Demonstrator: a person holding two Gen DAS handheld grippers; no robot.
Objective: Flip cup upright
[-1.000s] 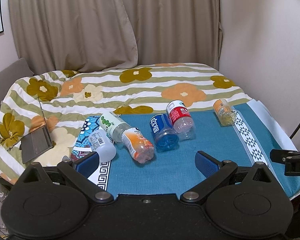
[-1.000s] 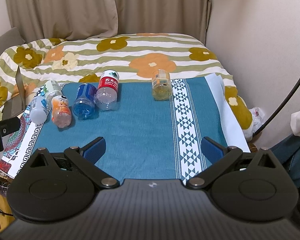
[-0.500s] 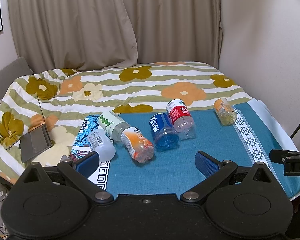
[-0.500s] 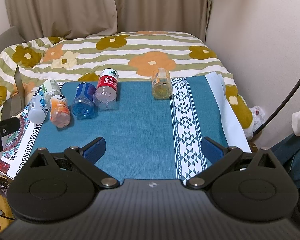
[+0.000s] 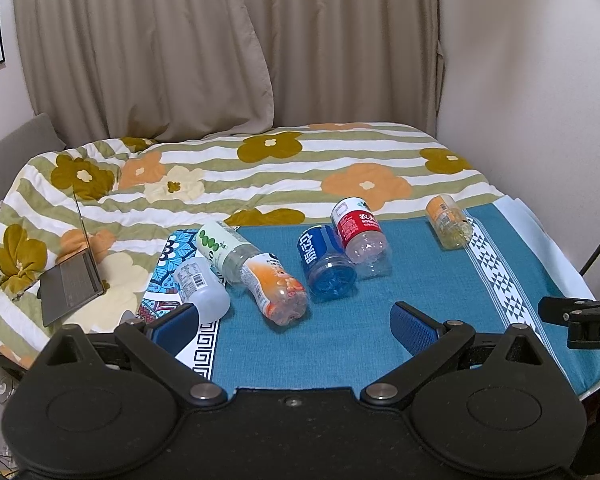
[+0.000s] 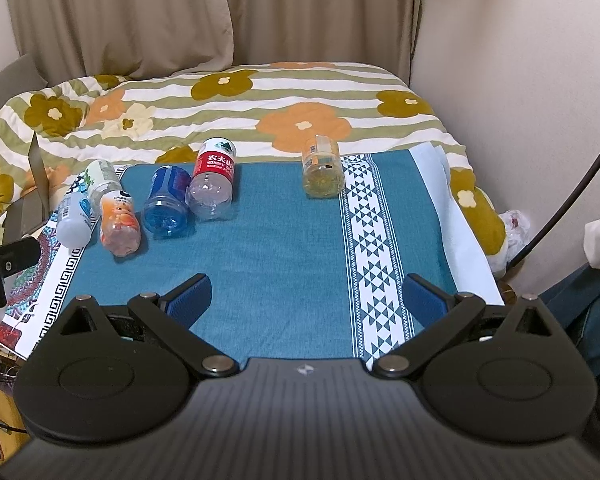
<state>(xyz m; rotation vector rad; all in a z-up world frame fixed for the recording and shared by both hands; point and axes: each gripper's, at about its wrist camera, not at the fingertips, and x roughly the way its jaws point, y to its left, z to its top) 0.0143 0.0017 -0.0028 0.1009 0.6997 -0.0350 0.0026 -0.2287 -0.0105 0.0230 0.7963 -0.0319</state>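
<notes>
Several plastic bottles lie on their sides on a teal cloth [image 5: 380,300]: a white one [image 5: 202,286], a green-label one [image 5: 220,246], an orange one [image 5: 274,286], a blue one [image 5: 324,258], a red-label one [image 5: 360,232] and a yellow-orange one [image 5: 448,220] apart at the right. In the right wrist view they show as orange [image 6: 120,218], blue [image 6: 166,200], red-label [image 6: 214,182] and yellow-orange [image 6: 322,172]. My left gripper [image 5: 294,322] is open and empty, near the orange bottle. My right gripper [image 6: 306,300] is open and empty, well short of the bottles.
The cloth [image 6: 284,248] lies on a bed with a flowered striped quilt [image 5: 260,168]. A half-open laptop [image 5: 76,276] sits at the left. A patterned mat [image 5: 168,264] lies under the left bottles. Curtains and a wall stand behind and to the right.
Both grippers have drifted slightly; the view shifts a little. The bottles have not moved. Both grippers stay open.
</notes>
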